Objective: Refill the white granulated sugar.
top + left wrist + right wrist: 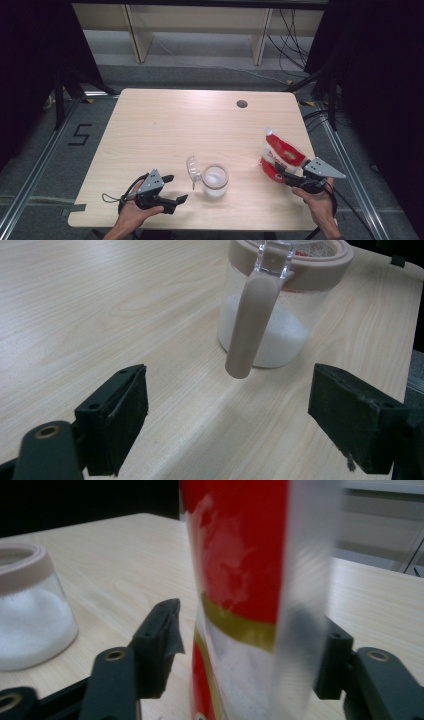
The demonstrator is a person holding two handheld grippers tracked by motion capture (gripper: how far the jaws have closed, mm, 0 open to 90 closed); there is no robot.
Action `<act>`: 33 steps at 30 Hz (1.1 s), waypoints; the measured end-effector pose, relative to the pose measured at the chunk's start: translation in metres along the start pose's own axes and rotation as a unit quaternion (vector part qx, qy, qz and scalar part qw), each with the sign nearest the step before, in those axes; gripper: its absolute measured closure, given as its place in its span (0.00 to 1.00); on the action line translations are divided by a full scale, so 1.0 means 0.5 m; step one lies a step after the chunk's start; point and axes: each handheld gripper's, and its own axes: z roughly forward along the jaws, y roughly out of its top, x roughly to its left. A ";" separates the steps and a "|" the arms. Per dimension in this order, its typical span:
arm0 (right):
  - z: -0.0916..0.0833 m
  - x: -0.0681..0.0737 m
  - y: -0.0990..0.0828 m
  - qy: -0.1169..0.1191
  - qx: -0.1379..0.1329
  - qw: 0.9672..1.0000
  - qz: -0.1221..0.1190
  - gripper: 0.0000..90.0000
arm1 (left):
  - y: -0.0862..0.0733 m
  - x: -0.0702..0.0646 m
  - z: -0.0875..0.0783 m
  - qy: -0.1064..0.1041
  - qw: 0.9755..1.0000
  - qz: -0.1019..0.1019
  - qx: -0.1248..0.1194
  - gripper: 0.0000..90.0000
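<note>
A clear jar [215, 181] with a beige rim holds white powder near the table's front edge; its clear lid [192, 170] hangs open to the left. In the left gripper view the jar [270, 315] shows a beige handle [252, 325] that points toward me. My left gripper [178, 188] [227, 410] rests open just left of the jar, with nothing between its jaws. A red and white pouch [280, 155] [240, 580] stands upright at the right. My right gripper [281, 175] [250, 640] straddles its lower part, open; the left pad stands clear of the pouch.
The light wooden table [175, 125] has a round cable hole [242, 104] near its far edge. Its right edge lies close behind the pouch. In the right gripper view the jar [30, 615] sits off to the left. Dark curtains and shelf legs stand beyond the table.
</note>
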 end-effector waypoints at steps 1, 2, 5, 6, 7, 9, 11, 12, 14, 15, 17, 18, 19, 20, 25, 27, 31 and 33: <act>-0.002 -0.001 0.001 -0.007 -0.010 1.000 0.000 0.42 | 0.000 0.000 0.000 0.000 1.000 0.000 0.000 0.18; -0.005 -0.002 0.004 -0.006 -0.009 1.000 -0.003 0.40 | 0.000 0.000 0.000 0.000 1.000 0.000 0.001 0.18; -0.016 0.003 0.011 -0.005 -0.008 1.000 0.003 0.37 | 0.000 0.000 0.001 -0.003 1.000 0.000 -0.001 0.18; -0.018 0.003 0.013 -0.003 -0.012 1.000 0.004 0.37 | 0.000 0.000 0.001 -0.002 1.000 0.000 -0.001 0.18; -0.021 0.009 0.013 -0.012 -0.011 1.000 0.012 0.37 | 0.000 0.000 0.000 0.001 1.000 0.000 0.000 0.18; -0.023 0.009 0.015 -0.017 -0.012 1.000 0.002 0.35 | 0.000 0.000 0.000 0.001 1.000 0.001 0.000 0.18; -0.028 0.015 0.017 -0.025 -0.005 1.000 0.010 0.33 | 0.000 0.001 -0.001 0.002 1.000 0.003 0.002 0.17; -0.029 0.016 0.018 -0.032 -0.005 0.999 0.011 0.31 | 0.000 0.001 -0.001 0.001 1.000 0.003 0.001 0.18; -0.034 0.023 0.020 -0.036 0.002 0.999 0.021 0.29 | 0.000 0.001 -0.001 0.000 1.000 0.002 0.000 0.18; -0.037 0.021 0.021 -0.038 0.004 0.999 0.015 0.27 | 0.000 0.002 -0.001 0.001 1.000 0.006 0.002 0.17; -0.044 0.028 0.018 -0.054 0.002 0.998 0.033 0.25 | 0.000 0.000 -0.001 0.000 1.000 -0.002 -0.001 0.17; -0.049 0.023 0.019 -0.046 0.014 0.999 0.012 0.25 | 0.000 -0.001 -0.001 0.001 1.000 -0.004 -0.001 0.18; -0.055 0.029 0.018 -0.048 0.021 0.998 0.020 0.25 | 0.000 -0.001 -0.001 0.001 1.000 -0.005 -0.001 0.18; -0.056 0.028 0.016 -0.052 0.013 0.999 0.010 0.24 | 0.000 -0.001 -0.001 0.001 1.000 -0.003 0.000 0.17; -0.074 0.041 0.017 -0.057 0.020 0.998 0.018 0.19 | 0.001 0.000 -0.001 0.000 1.000 0.003 -0.001 0.17; -0.081 0.045 0.016 -0.060 0.026 0.998 0.021 0.19 | 0.001 0.001 -0.001 0.001 1.000 0.003 0.000 0.17; -0.094 0.053 0.013 -0.058 0.029 0.998 0.020 0.20 | 0.001 0.001 -0.001 0.003 1.000 -0.001 -0.002 0.17; -0.098 0.054 0.011 -0.059 0.029 0.998 0.008 0.20 | 0.000 0.002 0.000 0.001 1.000 0.000 -0.002 0.18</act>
